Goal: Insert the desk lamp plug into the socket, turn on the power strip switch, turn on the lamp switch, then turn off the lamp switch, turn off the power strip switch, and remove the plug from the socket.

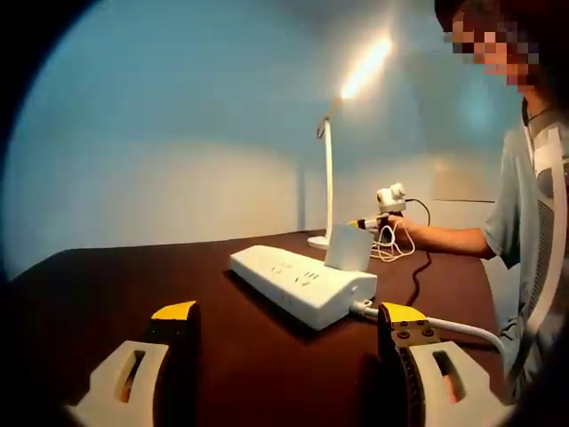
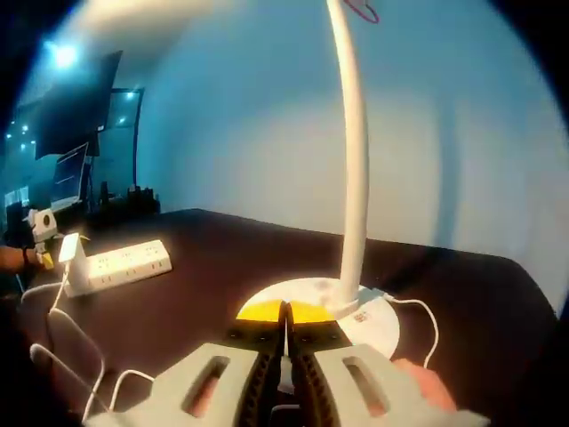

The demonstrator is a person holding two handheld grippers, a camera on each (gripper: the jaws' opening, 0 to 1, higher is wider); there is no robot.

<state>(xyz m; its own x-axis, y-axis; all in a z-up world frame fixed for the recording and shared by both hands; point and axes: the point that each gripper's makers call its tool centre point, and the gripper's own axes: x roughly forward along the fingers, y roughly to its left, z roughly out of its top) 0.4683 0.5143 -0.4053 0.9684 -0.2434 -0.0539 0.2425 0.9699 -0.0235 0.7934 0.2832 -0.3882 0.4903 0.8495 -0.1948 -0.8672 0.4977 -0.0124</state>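
Lying on the dark brown table in the left gripper view, a white power strip, with a white plug adapter standing upright in a socket near its far end and a white cable leaving its near end towards the right. Hovering low over the table just short of the strip, the left gripper, jaws spread wide apart, yellow tips to either side, holding nothing. Standing beyond the strip, a white desk lamp, its head glowing bright at the top of the stalk. Reaching in from the right towards the lamp base, a person's arm carrying the right gripper, with a loop of white cord lying beside it. Showing in the right gripper view, the right gripper with jaws pressed together, yellow tips touching, resting at the near edge of the round lamp base; impossible to tell whether pressing a switch there. Rising from that base, the lamp stalk. Sitting well to the left on the table, the power strip, with the left gripper near it.
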